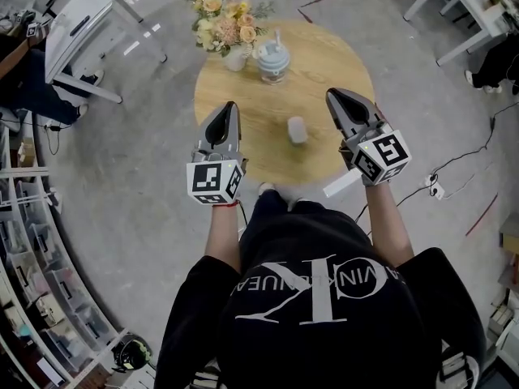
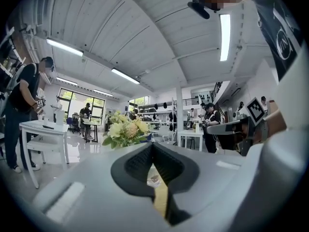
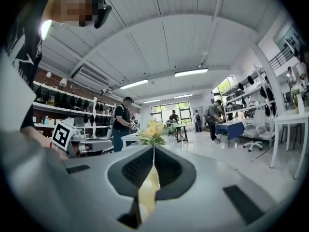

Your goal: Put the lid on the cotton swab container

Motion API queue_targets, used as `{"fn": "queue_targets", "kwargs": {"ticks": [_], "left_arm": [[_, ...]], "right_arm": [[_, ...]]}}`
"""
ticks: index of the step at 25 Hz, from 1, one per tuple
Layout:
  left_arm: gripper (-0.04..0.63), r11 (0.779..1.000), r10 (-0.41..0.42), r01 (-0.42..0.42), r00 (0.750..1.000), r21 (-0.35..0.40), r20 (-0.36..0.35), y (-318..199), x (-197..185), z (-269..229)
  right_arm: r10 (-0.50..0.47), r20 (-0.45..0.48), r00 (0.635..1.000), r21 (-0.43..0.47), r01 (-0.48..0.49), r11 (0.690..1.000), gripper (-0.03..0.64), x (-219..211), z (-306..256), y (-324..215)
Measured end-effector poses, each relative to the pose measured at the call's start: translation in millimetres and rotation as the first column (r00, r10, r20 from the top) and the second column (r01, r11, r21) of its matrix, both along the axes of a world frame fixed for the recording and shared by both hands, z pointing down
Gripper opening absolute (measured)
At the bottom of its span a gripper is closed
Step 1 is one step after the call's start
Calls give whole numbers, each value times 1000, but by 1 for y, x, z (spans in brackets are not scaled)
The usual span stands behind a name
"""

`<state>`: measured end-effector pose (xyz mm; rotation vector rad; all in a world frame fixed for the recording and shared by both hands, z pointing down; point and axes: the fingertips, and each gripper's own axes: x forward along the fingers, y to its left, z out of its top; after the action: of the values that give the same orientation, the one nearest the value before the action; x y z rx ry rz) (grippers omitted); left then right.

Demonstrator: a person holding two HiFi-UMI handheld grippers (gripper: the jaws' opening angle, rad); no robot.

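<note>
Wooden table point(image 1: 324, 59), white container point(image 1: 297, 130) between left gripper point(image 1: 229, 108) and right gripper point(image 1: 336, 96) — jaws clenched, empty, black shirt point(image 1: 357, 331) lettered CK.

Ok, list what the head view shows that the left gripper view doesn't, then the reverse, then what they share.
Head view only: the round wooden table from above, with a small pale container at its middle and a blue-and-white cup near the far edge; the wearer's black shirt.
Left gripper view only: ceiling lights and a standing person beside a white desk.
Both: the flower bouquet, the left gripper, shut and empty, and the right gripper.
</note>
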<state>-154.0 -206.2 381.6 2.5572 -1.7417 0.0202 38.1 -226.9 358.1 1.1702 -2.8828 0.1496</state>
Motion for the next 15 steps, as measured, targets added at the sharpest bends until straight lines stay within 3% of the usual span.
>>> {"fn": "queue_targets", "kwargs": {"ticks": [15], "left_arm": [[11, 994, -104, 104, 994, 31, -20, 6, -28, -15]], "right_arm": [[-6, 14, 1000, 28, 6, 1000, 15, 0, -13, -5]]}}
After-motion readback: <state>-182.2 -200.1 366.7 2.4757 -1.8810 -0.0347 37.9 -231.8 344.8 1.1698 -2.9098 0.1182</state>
